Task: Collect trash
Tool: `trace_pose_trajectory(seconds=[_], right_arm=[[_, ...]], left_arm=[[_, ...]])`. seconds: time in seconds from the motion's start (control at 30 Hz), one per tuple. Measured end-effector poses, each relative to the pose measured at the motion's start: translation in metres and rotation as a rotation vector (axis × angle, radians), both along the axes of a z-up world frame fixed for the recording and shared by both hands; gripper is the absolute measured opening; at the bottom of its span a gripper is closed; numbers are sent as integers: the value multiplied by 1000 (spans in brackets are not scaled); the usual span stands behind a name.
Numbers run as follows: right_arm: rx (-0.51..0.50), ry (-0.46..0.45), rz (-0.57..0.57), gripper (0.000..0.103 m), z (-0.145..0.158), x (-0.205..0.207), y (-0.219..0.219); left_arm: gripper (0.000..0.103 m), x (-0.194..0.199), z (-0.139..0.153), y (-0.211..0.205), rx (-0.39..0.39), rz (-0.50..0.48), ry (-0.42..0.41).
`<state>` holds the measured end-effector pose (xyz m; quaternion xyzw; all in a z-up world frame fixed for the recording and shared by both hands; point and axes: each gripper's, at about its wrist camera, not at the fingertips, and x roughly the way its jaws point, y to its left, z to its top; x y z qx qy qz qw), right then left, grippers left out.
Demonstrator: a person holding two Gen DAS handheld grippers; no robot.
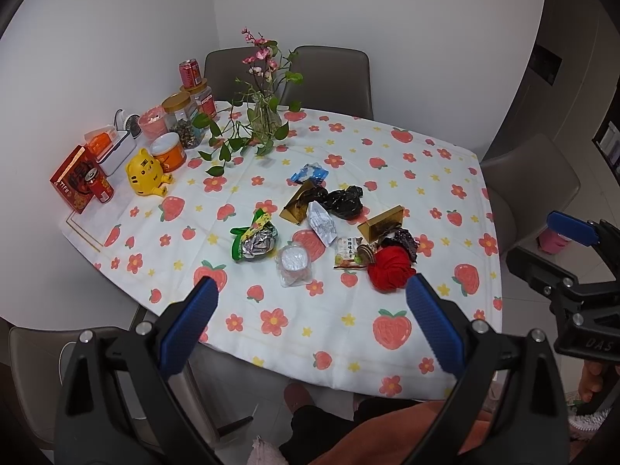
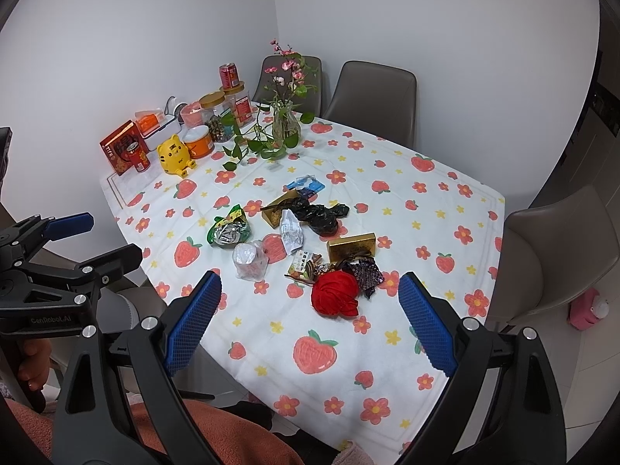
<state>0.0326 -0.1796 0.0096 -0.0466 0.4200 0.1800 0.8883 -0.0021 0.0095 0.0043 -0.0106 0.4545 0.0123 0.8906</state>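
While both the left gripper [image 1: 310,314] and right gripper [image 2: 310,310] hang with jaws apart and empty, the trash lies ahead of the tips: red wad [image 2: 335,292] nearest, clear cup [image 1: 294,265], black bag [image 1: 345,202] beyond. Light wrappers could skid on the tablecloth [image 2: 426,201] if nudged sideways.

A: Plain white walls [image 2: 426,19] are seen meeting in a corner behind the table [image 2: 445,232], which is draped in a strawberry-and-flower cloth.

B: Grey-brown chairs [image 2: 372,97] are tucked along the far side, and another [image 2: 558,255] is set at the right. Pale floor tiles [image 2: 596,356] are glimpsed beyond it, evenly lit.
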Motion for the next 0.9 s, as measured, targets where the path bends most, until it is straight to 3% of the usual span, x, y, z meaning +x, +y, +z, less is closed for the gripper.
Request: trace_pose_trajectory(seconds=[0.9], right_arm=[[0, -1, 0, 89, 0, 0, 0]], left_arm=[[97, -1, 4, 3, -1, 0, 2]])
